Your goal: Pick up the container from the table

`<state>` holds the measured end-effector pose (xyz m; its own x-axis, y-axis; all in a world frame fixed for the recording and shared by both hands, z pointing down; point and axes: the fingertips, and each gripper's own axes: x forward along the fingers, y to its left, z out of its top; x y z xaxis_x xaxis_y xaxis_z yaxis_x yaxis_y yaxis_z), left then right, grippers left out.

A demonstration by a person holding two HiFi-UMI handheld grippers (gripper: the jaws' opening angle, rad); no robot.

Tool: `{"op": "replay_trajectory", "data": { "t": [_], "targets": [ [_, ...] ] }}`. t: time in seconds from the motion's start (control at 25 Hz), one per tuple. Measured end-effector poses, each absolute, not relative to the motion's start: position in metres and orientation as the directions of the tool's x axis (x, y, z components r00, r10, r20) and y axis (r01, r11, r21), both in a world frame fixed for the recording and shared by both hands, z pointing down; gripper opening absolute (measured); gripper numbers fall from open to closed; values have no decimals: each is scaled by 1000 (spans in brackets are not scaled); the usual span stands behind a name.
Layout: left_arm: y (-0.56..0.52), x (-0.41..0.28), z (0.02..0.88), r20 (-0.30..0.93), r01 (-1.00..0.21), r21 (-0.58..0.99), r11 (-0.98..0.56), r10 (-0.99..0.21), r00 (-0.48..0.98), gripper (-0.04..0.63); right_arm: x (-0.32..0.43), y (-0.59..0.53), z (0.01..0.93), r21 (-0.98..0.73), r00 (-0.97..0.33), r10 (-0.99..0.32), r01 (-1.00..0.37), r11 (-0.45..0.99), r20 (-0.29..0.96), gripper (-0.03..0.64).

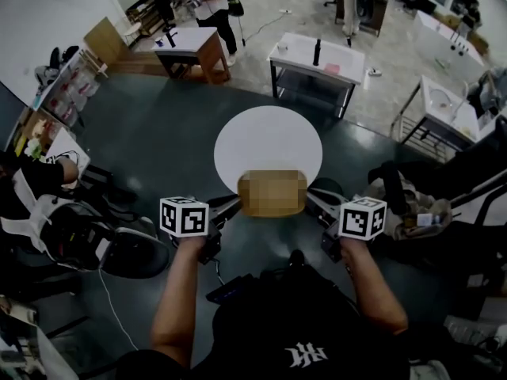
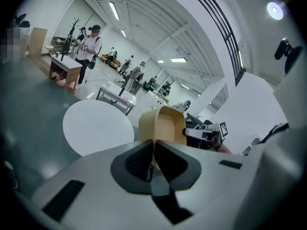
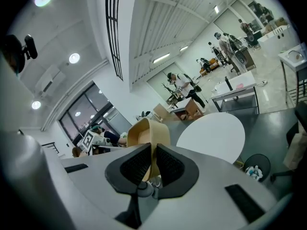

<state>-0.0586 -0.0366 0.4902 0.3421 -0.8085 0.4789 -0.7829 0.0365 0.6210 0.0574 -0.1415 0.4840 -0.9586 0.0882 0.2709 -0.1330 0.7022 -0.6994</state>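
Observation:
A tan, open-topped container [image 2: 163, 126] hangs in the air between my two grippers, at the near edge of the round white table [image 1: 268, 145]. My left gripper [image 2: 153, 150] is shut on the thin rim of one side wall. At the opposite side, my right gripper [image 3: 154, 153] pinches the container's [image 3: 146, 133] rim, shut on it. In the head view the left gripper [image 1: 232, 207] and right gripper [image 1: 314, 201] flank the spot where the container is, which a blurred patch covers there. The tabletop [image 2: 96, 126] itself is bare.
Dark grey floor surrounds the table. A dark bin [image 3: 256, 167] stands by the table's right side. Seats and bags lie at the left [image 1: 71, 232] and right [image 1: 412, 204]. Further tables [image 1: 317, 62] and people [image 1: 212, 2] are at the back.

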Motion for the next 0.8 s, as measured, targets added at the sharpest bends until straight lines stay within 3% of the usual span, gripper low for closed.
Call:
{"op": "replay_trajectory", "data": {
  "t": [0.8],
  "targets": [
    [77,-36,514,456,-733,679,43,-807,375,23,78,-28,503,-669,-919,134,-164,725,371,57]
  ]
}}
